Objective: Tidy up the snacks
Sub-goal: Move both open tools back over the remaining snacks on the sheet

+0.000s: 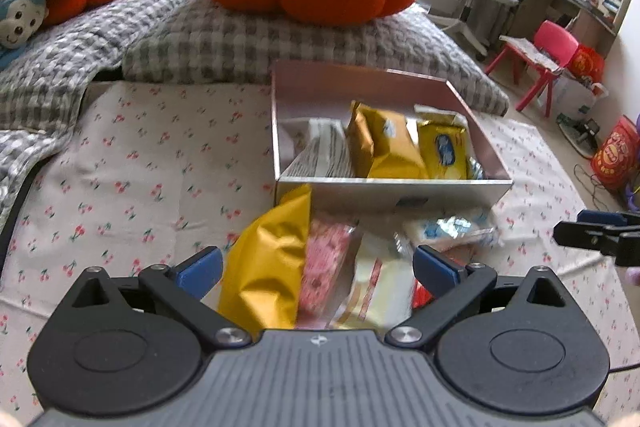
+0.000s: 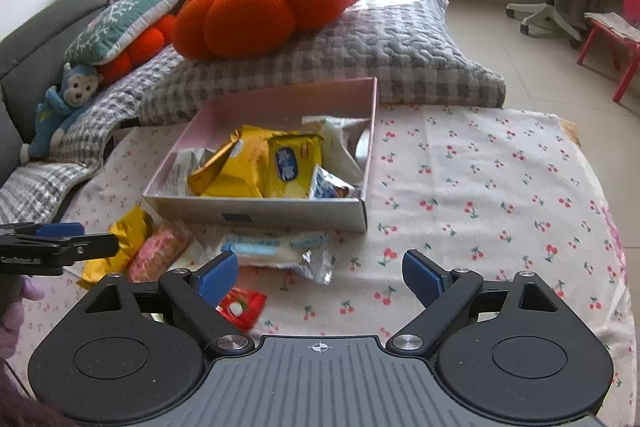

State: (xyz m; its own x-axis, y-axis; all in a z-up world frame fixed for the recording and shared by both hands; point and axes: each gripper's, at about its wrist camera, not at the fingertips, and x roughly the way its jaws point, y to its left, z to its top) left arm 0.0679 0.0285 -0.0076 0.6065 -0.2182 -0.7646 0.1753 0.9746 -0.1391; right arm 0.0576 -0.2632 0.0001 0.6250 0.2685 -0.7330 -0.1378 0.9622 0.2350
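Surface: a white cloth printed with small red cherries (image 2: 480,179), spread flat, with a grey checked quilted blanket (image 2: 400,39) behind it.
Container: a shallow rectangular cardboard box with a pale pink interior (image 2: 280,215), open on top, resting on the cloth; in the right wrist view its long axis runs from the near edge back towards the blanket.
Box contents: several yellow foil snack packets (image 2: 292,163) leaning on edge, their long axes tilted up out of the box; a striped white packet (image 1: 324,155) lies at the left side.
Loose snacks: a yellow foil bag (image 1: 268,267) lies just in front of the box, long axis pointing towards the box wall; a pink patterned packet (image 1: 328,267) lies touching its right side, parallel to it; a white and blue wrapped bar (image 2: 272,247) lies crosswise along the box front; a small red sachet (image 2: 240,307) lies nearest the right gripper.
Left gripper (image 1: 318,269): blue-padded fingers spread wide, released, above the yellow bag and pink packet without pressing on either.
Right gripper (image 2: 320,277): fingers likewise parted and empty, over bare cloth beside the red sachet.
Background: an orange pumpkin-shaped plush cushion (image 2: 272,7) sits on the blanket.
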